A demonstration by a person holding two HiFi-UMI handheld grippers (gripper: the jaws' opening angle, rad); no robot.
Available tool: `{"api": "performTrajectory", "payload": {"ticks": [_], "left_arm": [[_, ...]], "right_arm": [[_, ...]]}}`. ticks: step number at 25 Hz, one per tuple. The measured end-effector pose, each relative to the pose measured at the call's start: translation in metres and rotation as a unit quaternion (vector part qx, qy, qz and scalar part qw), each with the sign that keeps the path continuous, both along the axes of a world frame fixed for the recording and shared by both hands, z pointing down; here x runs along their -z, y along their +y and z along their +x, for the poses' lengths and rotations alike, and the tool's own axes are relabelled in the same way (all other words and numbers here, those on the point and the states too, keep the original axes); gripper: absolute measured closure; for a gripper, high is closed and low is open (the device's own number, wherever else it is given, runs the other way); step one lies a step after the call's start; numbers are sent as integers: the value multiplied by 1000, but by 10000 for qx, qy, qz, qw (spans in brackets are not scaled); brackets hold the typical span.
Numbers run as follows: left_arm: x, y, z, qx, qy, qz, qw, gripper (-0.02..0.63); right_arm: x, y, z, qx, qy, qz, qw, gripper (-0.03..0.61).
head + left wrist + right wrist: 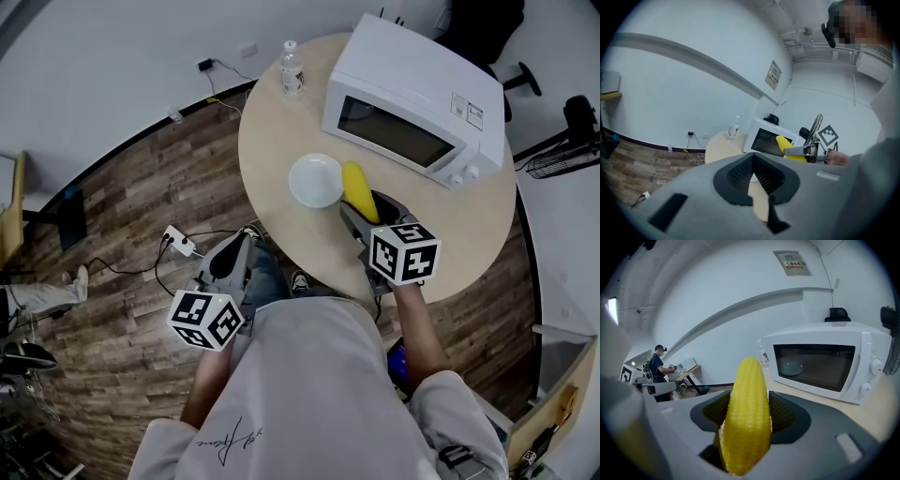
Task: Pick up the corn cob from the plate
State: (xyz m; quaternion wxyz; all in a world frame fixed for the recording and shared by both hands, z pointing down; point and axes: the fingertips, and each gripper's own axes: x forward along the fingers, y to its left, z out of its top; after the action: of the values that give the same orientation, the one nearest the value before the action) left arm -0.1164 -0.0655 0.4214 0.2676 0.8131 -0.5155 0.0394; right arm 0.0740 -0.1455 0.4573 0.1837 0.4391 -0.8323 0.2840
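Observation:
A yellow corn cob [356,186] sticks out beyond the jaws of my right gripper [370,208], just right of the empty white plate [315,180] on the round table. In the right gripper view the corn cob [747,418] stands upright between both dark pads, and the right gripper [747,414] is shut on it, lifted off the table. My left gripper [228,262] hangs off the table's near edge, over the floor. Its jaws [752,161] meet at the tips with nothing in them. From there the held corn cob [787,144] shows in front of the microwave.
A white microwave [412,103] with its door closed stands at the back of the beige round table [469,234]. A water bottle [292,70] stands at the table's far left edge. A power strip [180,242] and cables lie on the wooden floor.

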Motion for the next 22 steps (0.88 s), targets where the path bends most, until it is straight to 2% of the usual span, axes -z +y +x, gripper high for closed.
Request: {"api": "performTrajectory", "payload": {"ticks": [22], "left_arm": [[-5, 10, -16, 87, -21, -43, 10000, 620]], "right_arm": [[14, 33, 3, -216, -200, 162, 9994, 307]]}}
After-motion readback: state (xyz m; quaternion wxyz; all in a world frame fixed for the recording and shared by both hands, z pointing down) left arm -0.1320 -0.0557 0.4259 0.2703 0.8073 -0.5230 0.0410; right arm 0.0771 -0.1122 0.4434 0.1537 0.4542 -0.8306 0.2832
